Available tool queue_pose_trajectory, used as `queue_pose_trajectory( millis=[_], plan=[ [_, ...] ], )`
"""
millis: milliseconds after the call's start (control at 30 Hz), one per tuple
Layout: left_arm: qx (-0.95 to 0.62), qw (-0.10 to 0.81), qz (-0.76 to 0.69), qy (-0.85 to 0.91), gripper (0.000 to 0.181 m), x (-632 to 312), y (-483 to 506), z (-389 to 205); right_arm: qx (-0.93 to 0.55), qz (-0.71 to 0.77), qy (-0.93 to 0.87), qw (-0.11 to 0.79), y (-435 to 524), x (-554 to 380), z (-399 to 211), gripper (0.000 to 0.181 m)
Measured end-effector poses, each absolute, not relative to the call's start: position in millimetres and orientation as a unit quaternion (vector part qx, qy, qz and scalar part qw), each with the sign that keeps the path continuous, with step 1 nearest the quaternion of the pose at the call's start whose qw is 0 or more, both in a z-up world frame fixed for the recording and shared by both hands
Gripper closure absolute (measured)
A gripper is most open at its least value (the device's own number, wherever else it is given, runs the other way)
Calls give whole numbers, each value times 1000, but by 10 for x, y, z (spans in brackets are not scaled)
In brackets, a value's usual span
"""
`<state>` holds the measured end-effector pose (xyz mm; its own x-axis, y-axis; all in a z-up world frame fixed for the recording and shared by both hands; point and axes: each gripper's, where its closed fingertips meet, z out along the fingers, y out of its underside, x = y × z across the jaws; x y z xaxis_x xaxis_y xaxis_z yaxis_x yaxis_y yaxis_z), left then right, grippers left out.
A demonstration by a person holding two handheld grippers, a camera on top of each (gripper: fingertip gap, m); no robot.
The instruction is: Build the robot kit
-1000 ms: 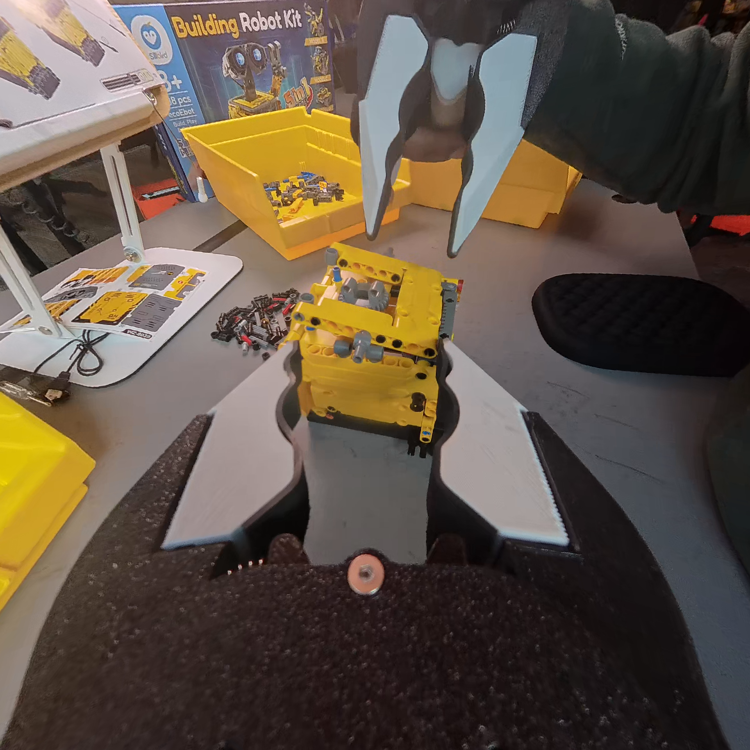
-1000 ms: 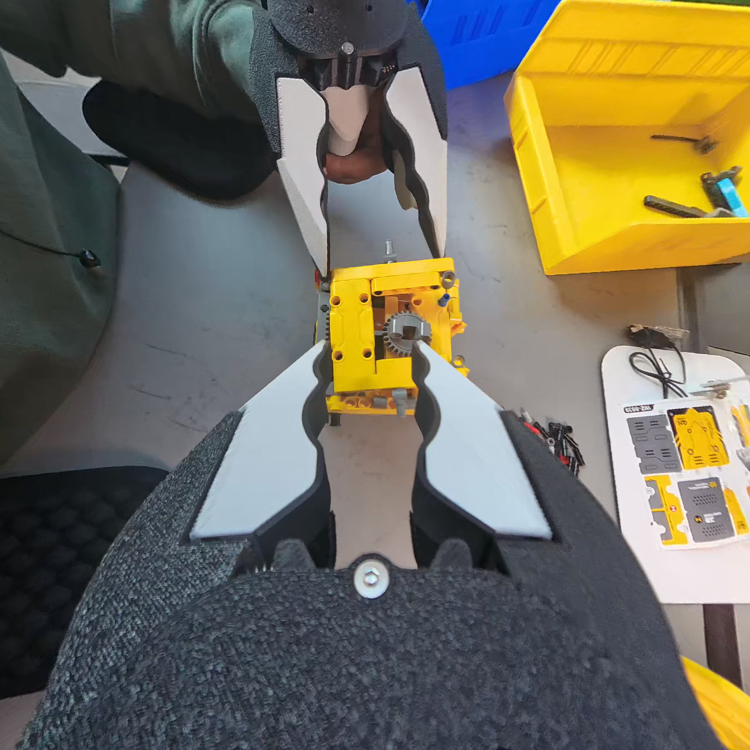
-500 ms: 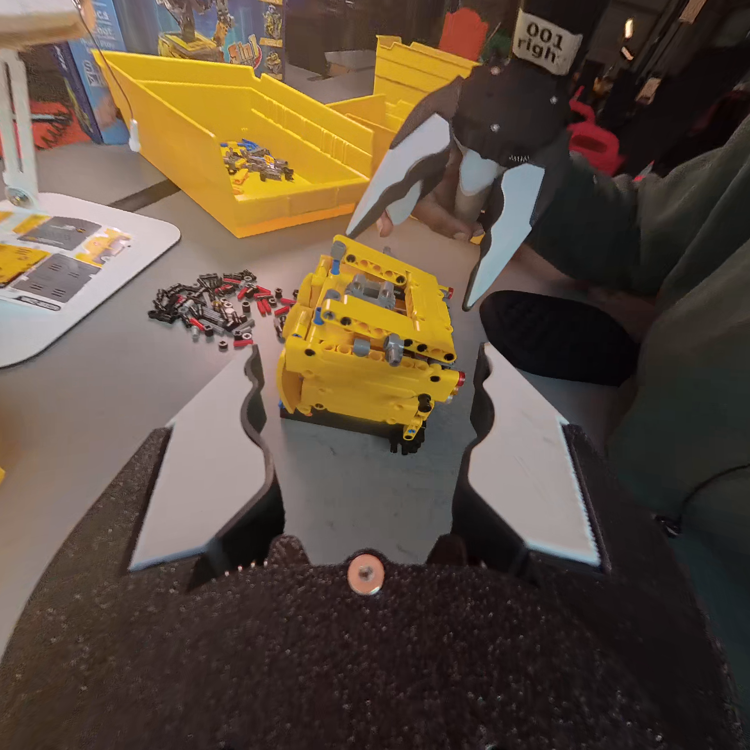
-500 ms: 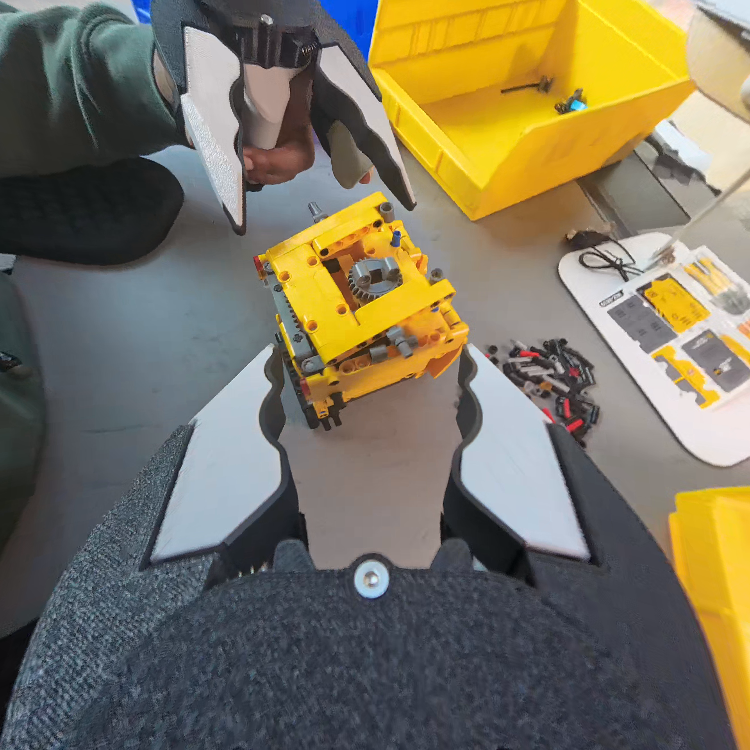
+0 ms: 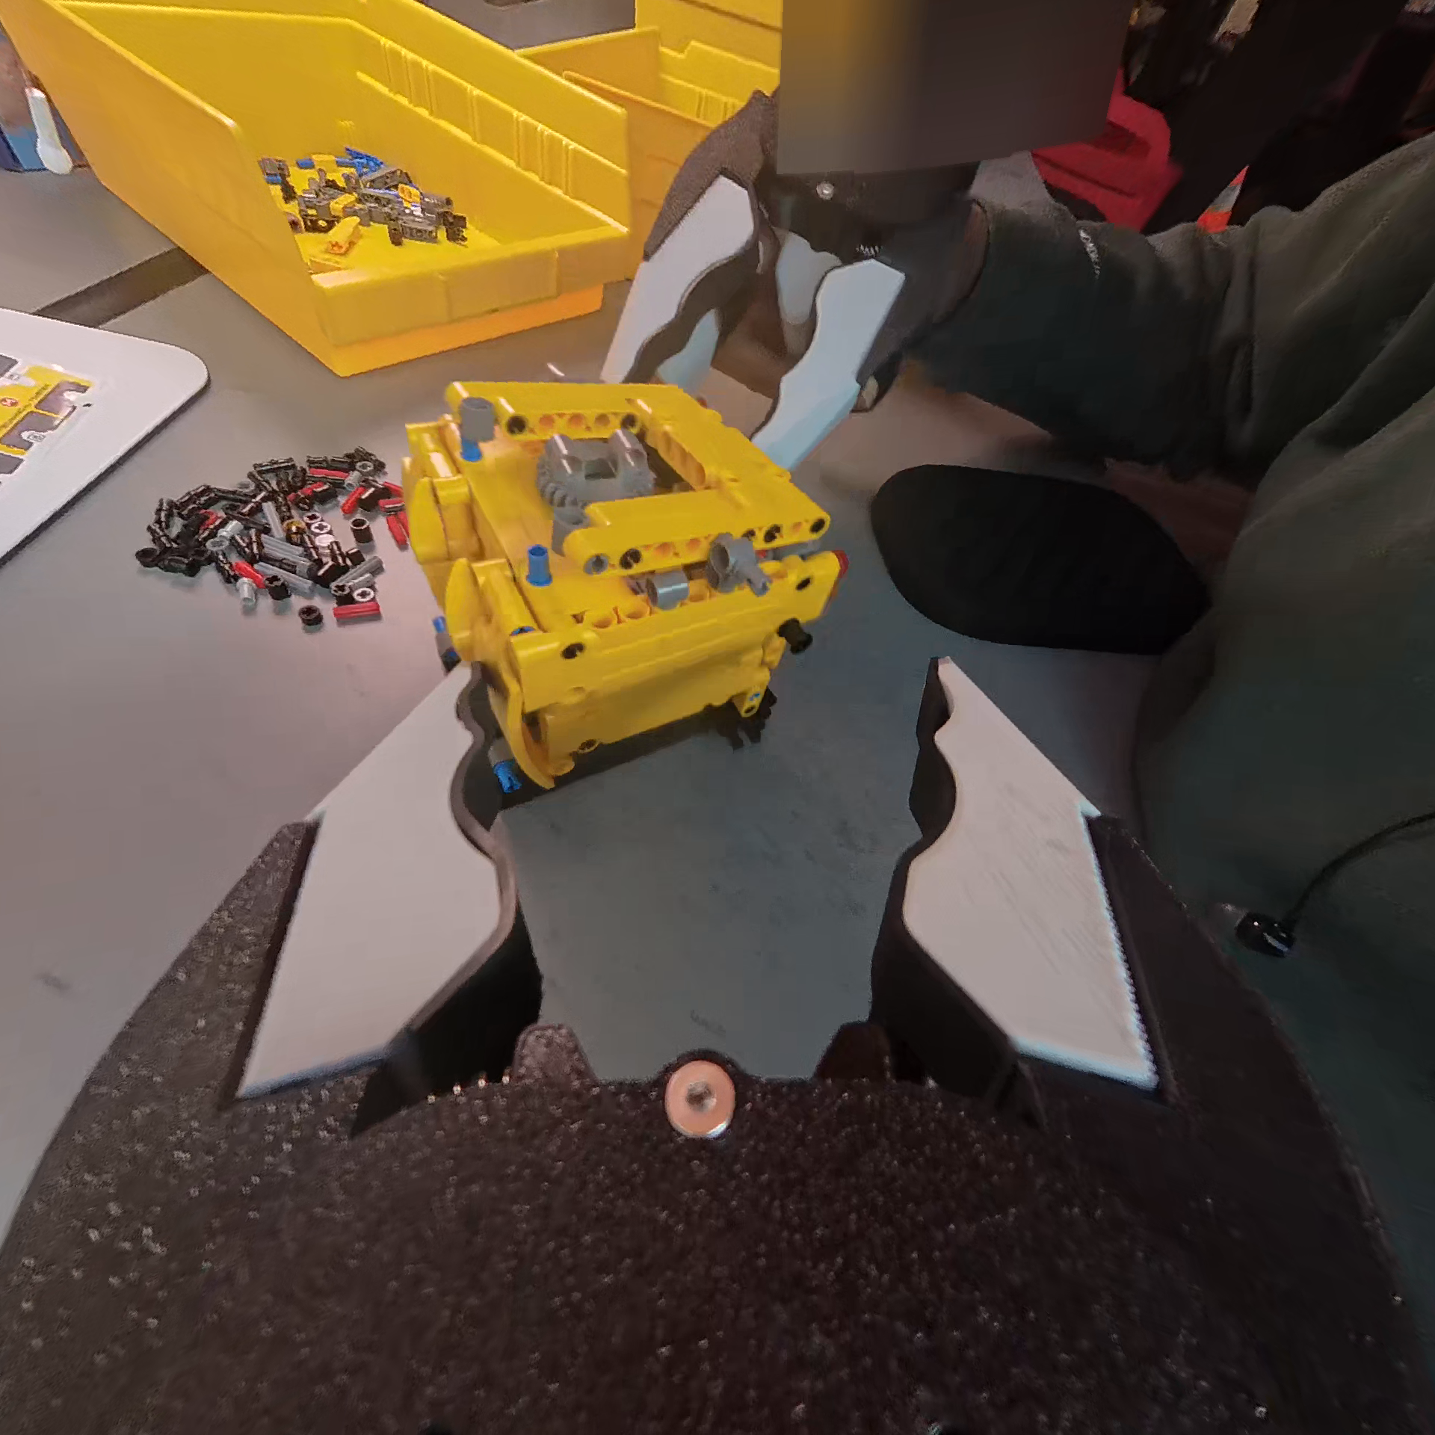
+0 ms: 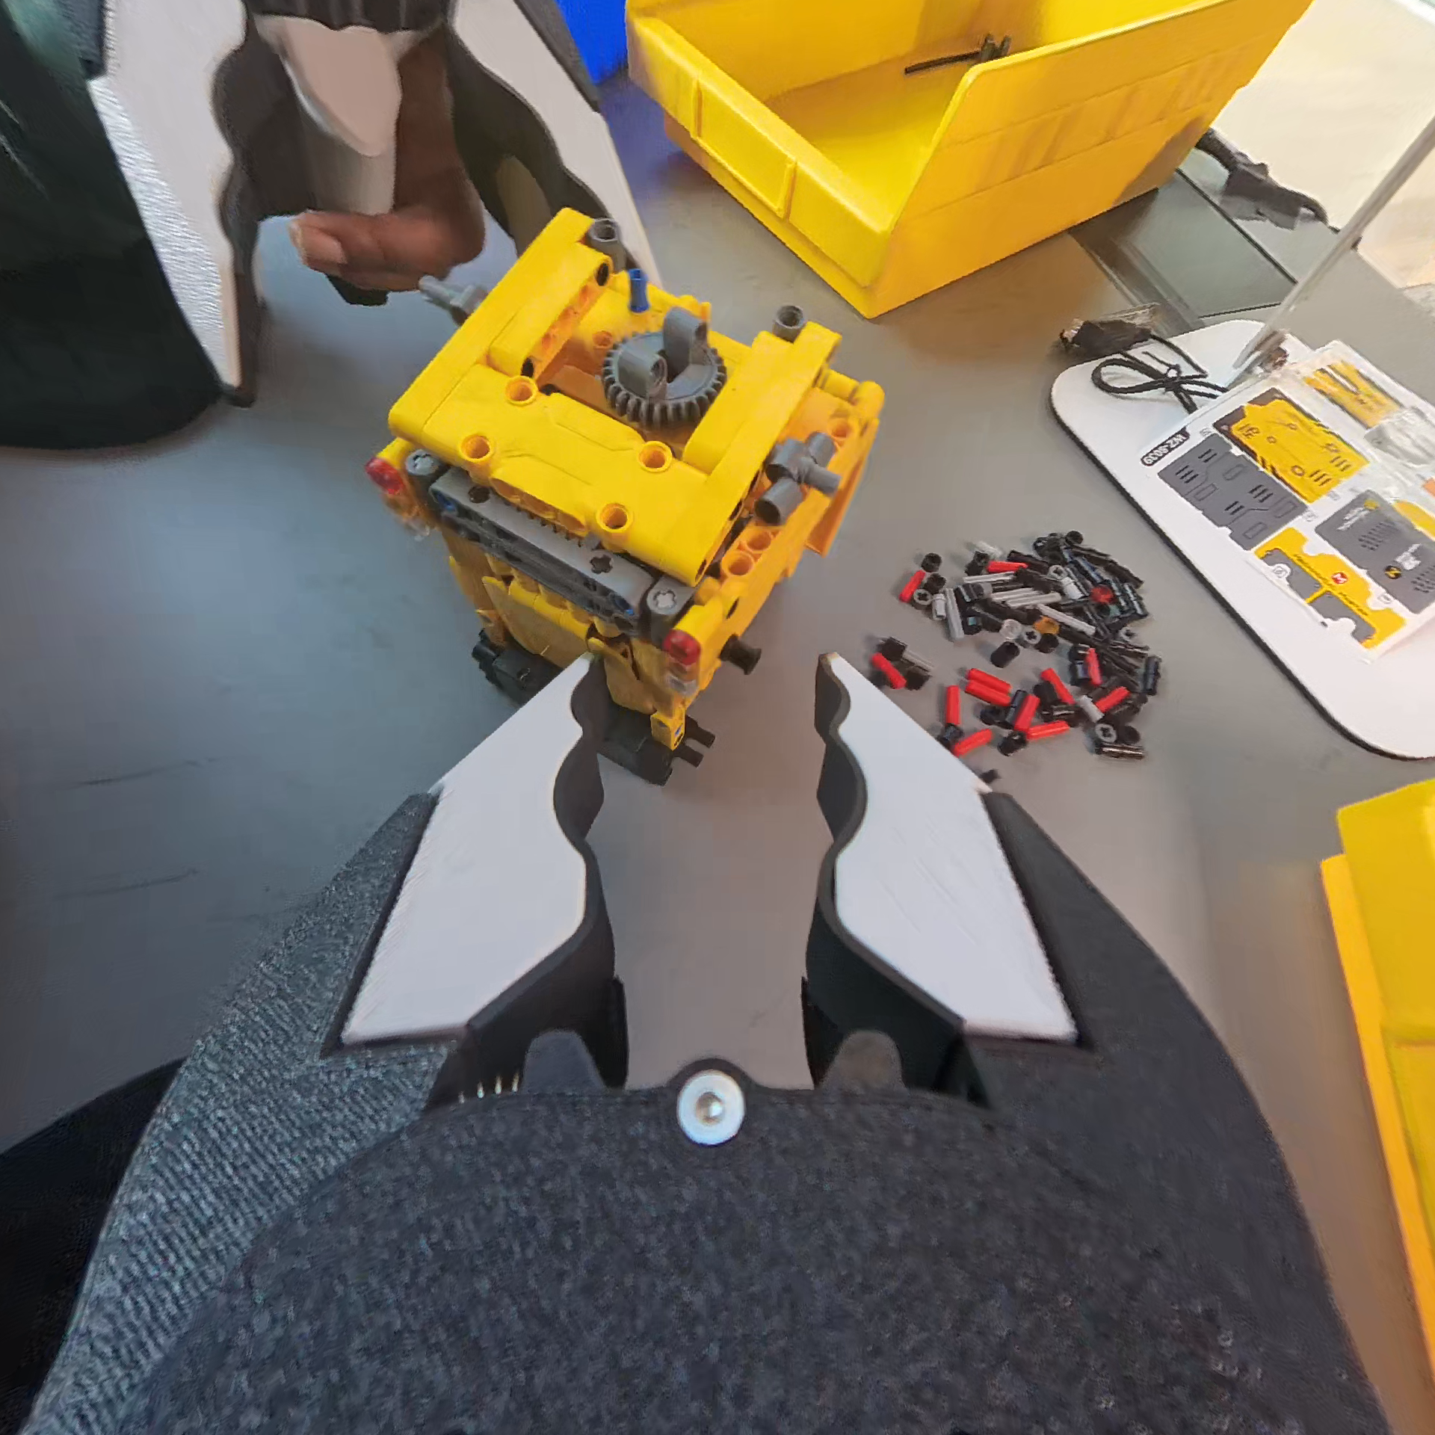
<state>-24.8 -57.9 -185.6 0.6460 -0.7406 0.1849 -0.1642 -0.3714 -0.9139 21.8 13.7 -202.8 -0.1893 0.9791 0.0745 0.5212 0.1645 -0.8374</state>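
While both my grippers hang over the grey worktop [image 5: 194,776], the yellow brick-built block [image 5: 621,575] stands on it between them, held by neither. My left gripper [image 5: 699,699] has its jaws spread wide; the left-hand finger tip sits just beside the block's lower near corner, and whether it actually touches I cannot tell through the blur. My right gripper [image 6: 703,668] has its jaws apart too, one tip just beside the block's base, the other over bare worktop.

Judging by its build, the block is stiff plastic and light, smooth-sided and likely to slide under a push. Pressed-together beams can pop apart, so I would take it across two flat opposite side walls, low down. I would keep off the grey gear [image 6: 664,373] on top and the small protruding pegs.

Beside the block, on the side away from my body, lies a loose heap of black, red and grey pins [image 6: 1033,644]. Beyond the block stands a yellow bin [image 5: 326,194] with small parts. Past the pins lies a white board with a sticker sheet [image 6: 1281,497].
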Motion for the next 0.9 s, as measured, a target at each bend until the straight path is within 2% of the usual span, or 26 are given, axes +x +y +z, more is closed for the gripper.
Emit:
queue_pose_trajectory(
  millis=[200,400,433,500,567,633,767,867,900],
  plan=[
    [-772,473,-291,309,80,-9,-818,-1864,-608,299,-641,361,735,227,-2068,131],
    [-743,462,-321,362,80,595,-938,-1878,-640,341,-592,352,800,491,-1941,115],
    [-738,456,-326,376,79,685,-961,-1893,-647,350,-580,349,786,547,-1920,119],
    [-727,447,-331,403,85,762,-1019,-1894,-658,354,-566,347,753,674,-1910,118],
    [-704,444,-359,421,103,741,-1137,-1800,-670,360,-551,342,704,815,-1924,108],
    [-702,474,-351,400,105,556,-1078,-1694,-677,372,-534,344,652,940,-1920,106],
    [-736,528,-300,298,101,-35,-642,-1640,-669,420,-517,329,211,1026,-1811,101],
    [-763,518,-282,264,95,-259,-382,-1820,-684,410,-497,342,-106,857,-1816,84],
    [-769,510,-282,263,95,-260,-325,-1889,-696,389,-486,358,-128,782,-1858,74]
  ],
)
